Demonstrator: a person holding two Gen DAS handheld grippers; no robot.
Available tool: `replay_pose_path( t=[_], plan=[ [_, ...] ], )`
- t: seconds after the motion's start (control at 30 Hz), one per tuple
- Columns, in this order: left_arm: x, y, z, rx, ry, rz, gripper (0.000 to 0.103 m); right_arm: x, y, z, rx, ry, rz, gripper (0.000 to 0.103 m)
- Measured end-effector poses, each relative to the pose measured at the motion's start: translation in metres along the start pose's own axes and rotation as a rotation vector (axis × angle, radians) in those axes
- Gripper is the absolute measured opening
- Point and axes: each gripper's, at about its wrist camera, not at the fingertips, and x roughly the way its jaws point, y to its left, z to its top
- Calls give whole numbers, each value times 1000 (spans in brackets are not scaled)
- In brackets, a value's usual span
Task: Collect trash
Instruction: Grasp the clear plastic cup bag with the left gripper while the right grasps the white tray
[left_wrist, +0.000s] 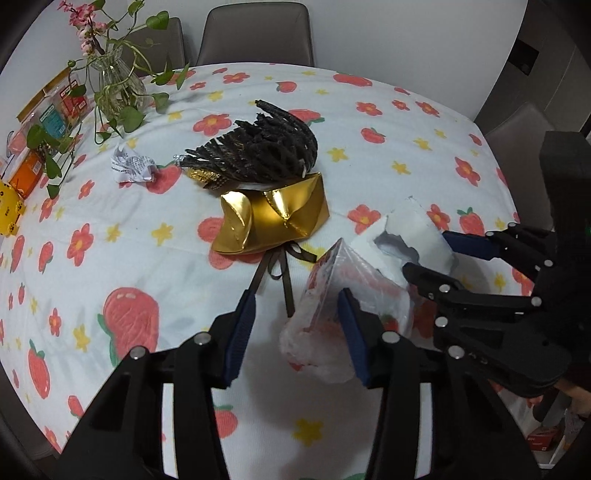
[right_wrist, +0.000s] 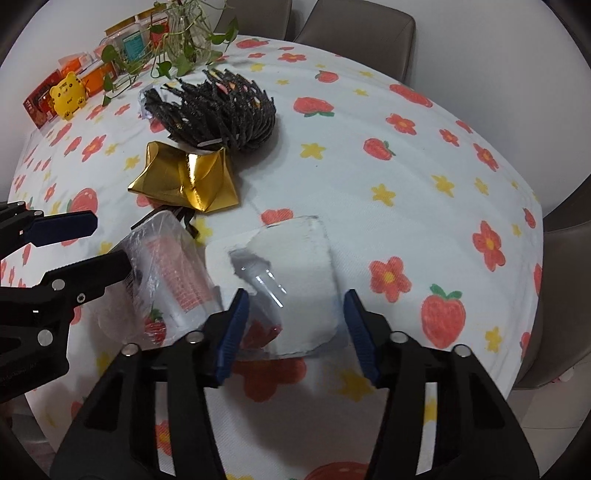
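Left wrist view: my left hand-held gripper (left_wrist: 297, 332) is tipped steeply down over the counter (left_wrist: 388, 122), jaws parted. The clear plastic wrapper (left_wrist: 332, 314) with red print sits partly in the gap. My inner pad lies against it and the other pad stands apart, so nothing is pinched yet. I judge I'm placed this way to close across its narrow width. Its long axis runs away from me, with the peaked end pointing toward the gold foil box (left_wrist: 273, 221) and its brown ribbon (left_wrist: 284, 273).

In the right wrist view, my right hand-held gripper (right_wrist: 297, 325) straddles the white torn carton (right_wrist: 295, 266), also released. 1 pad overlaps the carton's near left edge, and the other sits just beside its right edge. The carton lies flat just beside the wrapper, long axis running away from me, and the ragged hole faces up at its left side. Straddling its short side looks like the easiest grip.

Both pieces lie at the near edge. The crumpled paper (left_wrist: 131, 166) lies well apart, past the black bristly bundle (left_wrist: 258, 147).
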Motion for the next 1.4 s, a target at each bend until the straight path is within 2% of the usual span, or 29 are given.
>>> replay_pose_path(
  t=[0.1,0.2,0.33,0.5,0.83,0.93,1.03,1.1,1.17,1.23,1.27,1.3,1.33,1.37,1.4],
  plan=[
    [-1,-6,0,33,-7,4,27,-2,-6,0,15,1,13,30],
    [0,-6,1,31,-4,-20,20,-4,-14,-1,57,10,52,30],
    [0,-5,1,15,0,-40,17,-10,-13,-3,67,-3,54,30],
    [-2,-5,2,14,3,-57,4,-22,-11,-2,89,-27,77,29],
    [-2,-7,1,31,4,-50,4,-27,-9,-5,105,-35,73,29],
    [0,-10,3,50,5,-40,10,-27,-9,-6,109,-33,71,29],
    [2,-12,6,56,5,-23,23,-27,-9,-7,113,-33,70,29],
    [6,-11,8,53,10,-6,51,-27,-9,-7,114,-32,70,29],
    [10,-9,8,40,12,6,62,-27,-9,-6,113,-32,70,29],
    [12,-7,8,27,4,-13,63,-27,-10,-6,113,-32,70,29],
    [12,-6,9,20,3,-27,59,-27,-10,-6,115,-32,70,29],
    [12,-6,10,15,4,-44,46,-27,-10,-6,117,-32,70,29],
    [13,-7,10,15,7,-68,40,-27,-11,-6,118,-32,71,29],
    [12,-10,11,21,10,-89,27,-27,-10,-6,119,-32,71,29],
    [11,-14,11,33,9,-90,22,-28,-10,-6,120,-33,71,29]
  ],
)
